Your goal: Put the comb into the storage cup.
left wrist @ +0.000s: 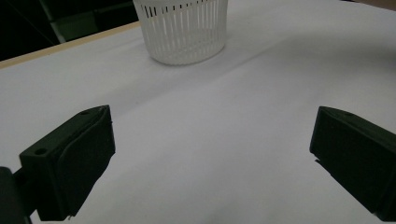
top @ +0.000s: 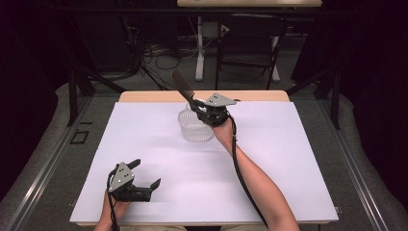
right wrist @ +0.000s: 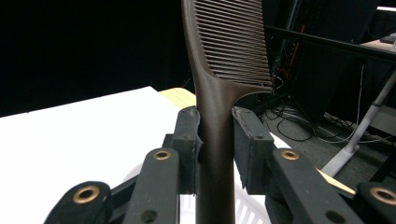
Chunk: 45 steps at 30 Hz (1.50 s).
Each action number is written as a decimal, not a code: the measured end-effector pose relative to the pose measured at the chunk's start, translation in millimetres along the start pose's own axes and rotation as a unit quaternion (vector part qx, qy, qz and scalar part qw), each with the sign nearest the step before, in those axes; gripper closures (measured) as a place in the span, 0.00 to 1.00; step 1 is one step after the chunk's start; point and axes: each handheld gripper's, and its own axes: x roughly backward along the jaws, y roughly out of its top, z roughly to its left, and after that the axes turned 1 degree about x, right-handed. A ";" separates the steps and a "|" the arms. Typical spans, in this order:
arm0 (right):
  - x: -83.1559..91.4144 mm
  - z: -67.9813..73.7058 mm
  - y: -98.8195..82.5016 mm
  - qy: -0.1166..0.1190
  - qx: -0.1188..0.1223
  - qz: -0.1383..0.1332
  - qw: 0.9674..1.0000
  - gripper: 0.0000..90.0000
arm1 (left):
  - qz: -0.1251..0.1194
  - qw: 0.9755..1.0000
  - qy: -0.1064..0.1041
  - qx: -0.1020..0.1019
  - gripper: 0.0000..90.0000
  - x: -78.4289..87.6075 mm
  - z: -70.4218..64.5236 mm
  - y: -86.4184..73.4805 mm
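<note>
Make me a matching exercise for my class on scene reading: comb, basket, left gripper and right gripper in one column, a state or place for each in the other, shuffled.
Things:
1. comb
2. basket
3. left gripper
4. right gripper

States or places:
A. open, with nothing between its jaws, low over the near part of the table
B. white, slotted walls, standing on the table
C. dark brown, held by its handle with the teeth end up
D. shut on a handle, above the basket

Pairs: 1-C, 2-B, 3-A, 4-D

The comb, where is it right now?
The comb is clamped in the right gripper, tilted up above the white basket near the table's far edge.
</note>
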 end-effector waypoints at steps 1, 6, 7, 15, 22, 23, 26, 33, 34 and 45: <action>-0.5 0.0 -1.1 0.000 0.000 -0.001 1.000 0.80 | 0.000 1.000 0.000 0.000 0.00 0.0 0.0 0.0; -1.4 0.4 -5.1 0.002 -0.004 0.003 1.000 0.80 | 0.000 1.000 0.000 -0.001 0.00 0.2 0.3 -0.1; -1.5 0.4 -6.0 0.002 -0.005 0.005 1.000 0.80 | -0.001 1.000 0.000 -0.001 0.00 0.0 0.2 -0.1; -2.0 2.1 -11.6 0.007 -0.007 0.012 1.000 0.80 | -0.001 1.000 -0.001 -0.001 0.00 0.1 0.4 -0.2; -2.4 1.4 -16.1 0.007 -0.008 0.019 1.000 0.80 | -0.001 1.000 -0.001 -0.002 0.00 -0.3 0.4 -0.2; -2.4 1.2 -16.4 0.008 -0.009 0.020 1.000 0.80 | -0.001 1.000 -0.001 -0.002 0.00 -0.3 0.3 -0.2; -2.5 0.8 -16.8 0.008 -0.010 0.022 1.000 0.80 | 0.000 1.000 -0.001 -0.002 0.00 -0.2 0.5 -0.2; -2.3 0.3 -17.8 0.013 -0.016 0.029 0.999 0.80 | -0.001 1.000 -0.002 -0.001 0.00 -0.3 0.2 -0.3; -1.9 0.3 -18.1 0.014 -0.018 0.030 0.999 0.81 | -0.001 1.000 -0.001 -0.001 0.00 -0.2 0.2 -0.3; 2.7 0.4 -16.1 0.023 -0.018 0.034 0.999 0.79 | -0.001 1.000 -0.002 -0.001 0.00 -0.3 0.2 -0.3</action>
